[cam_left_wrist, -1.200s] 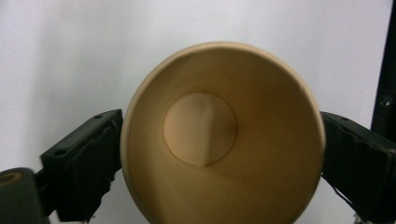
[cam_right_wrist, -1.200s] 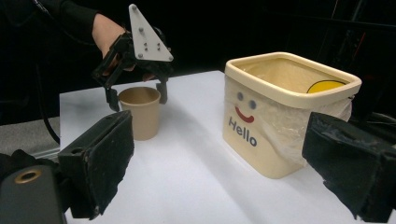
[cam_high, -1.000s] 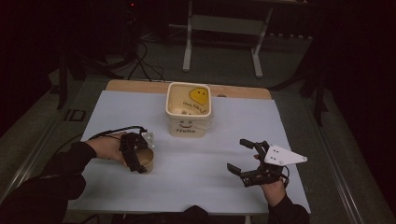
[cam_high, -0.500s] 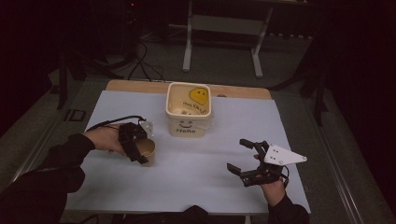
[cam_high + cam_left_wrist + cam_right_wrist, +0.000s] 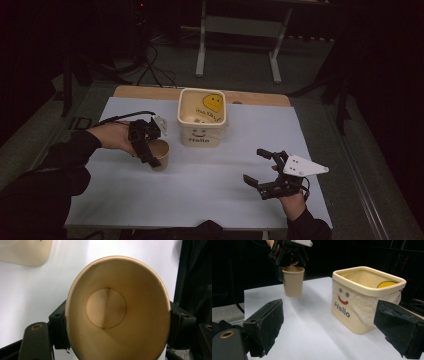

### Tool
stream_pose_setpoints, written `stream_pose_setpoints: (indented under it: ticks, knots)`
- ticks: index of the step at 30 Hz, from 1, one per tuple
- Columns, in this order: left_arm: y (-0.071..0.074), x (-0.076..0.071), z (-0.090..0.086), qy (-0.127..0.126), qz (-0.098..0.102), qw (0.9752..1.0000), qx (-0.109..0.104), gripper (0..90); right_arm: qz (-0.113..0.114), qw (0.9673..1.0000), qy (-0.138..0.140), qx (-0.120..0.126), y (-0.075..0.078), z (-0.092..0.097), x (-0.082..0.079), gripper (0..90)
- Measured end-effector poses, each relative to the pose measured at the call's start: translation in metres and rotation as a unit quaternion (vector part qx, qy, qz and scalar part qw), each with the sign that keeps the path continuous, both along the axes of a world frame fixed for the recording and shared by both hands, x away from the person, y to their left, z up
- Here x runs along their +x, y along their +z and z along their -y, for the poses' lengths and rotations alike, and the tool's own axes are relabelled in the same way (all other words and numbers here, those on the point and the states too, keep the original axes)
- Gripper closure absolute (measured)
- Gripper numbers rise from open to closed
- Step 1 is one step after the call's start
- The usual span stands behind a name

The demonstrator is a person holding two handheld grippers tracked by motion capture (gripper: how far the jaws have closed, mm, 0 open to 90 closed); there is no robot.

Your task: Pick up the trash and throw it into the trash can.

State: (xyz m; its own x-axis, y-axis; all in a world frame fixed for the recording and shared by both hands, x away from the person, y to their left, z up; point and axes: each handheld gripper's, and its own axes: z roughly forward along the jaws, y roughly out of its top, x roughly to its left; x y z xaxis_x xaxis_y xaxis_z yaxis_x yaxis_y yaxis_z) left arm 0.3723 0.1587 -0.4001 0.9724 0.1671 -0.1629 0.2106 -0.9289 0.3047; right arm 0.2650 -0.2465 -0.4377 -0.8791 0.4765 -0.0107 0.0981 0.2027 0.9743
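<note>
A tan paper cup (image 5: 160,154) is upright, just left of the cream bin, held slightly above the white table cover. My left gripper (image 5: 148,150) is shut on the cup (image 5: 117,315) from above, its black jaws pressing the rim on both sides; the cup is empty inside. In the right gripper view the cup (image 5: 293,281) hangs under the left gripper (image 5: 288,261). My right gripper (image 5: 261,167) rests open at the front right with nothing between its jaws. The cream bin (image 5: 202,122) with a smiley and "Hello" (image 5: 362,300) stands at the table's back centre.
The white cover (image 5: 210,190) spans the table, with a wooden strip (image 5: 145,92) showing at its far edge. A metal stand (image 5: 237,30) and cables lie on the dark floor behind. A corner of the bin (image 5: 25,252) lies beyond the cup in the left gripper view.
My left gripper has carried the cup to the right and farther back, toward the bin. The right gripper has stayed in place, open.
</note>
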Motion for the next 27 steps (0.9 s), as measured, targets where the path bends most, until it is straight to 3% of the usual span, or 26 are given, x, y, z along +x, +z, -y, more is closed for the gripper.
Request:
stream_pose_setpoints:
  ticks: [15,27]
  knots:
    - [0.043,0.007,0.016,-0.013,0.013,0.9997,-0.017,26.3,-0.003,1.0,0.0,0.0,-0.001,0.0,0.001,9.0]
    - [0.069,0.014,0.029,-0.029,0.022,0.9992,-0.014,27.0,-0.004,1.0,-0.001,0.0,-0.001,0.001,0.001,9.0]
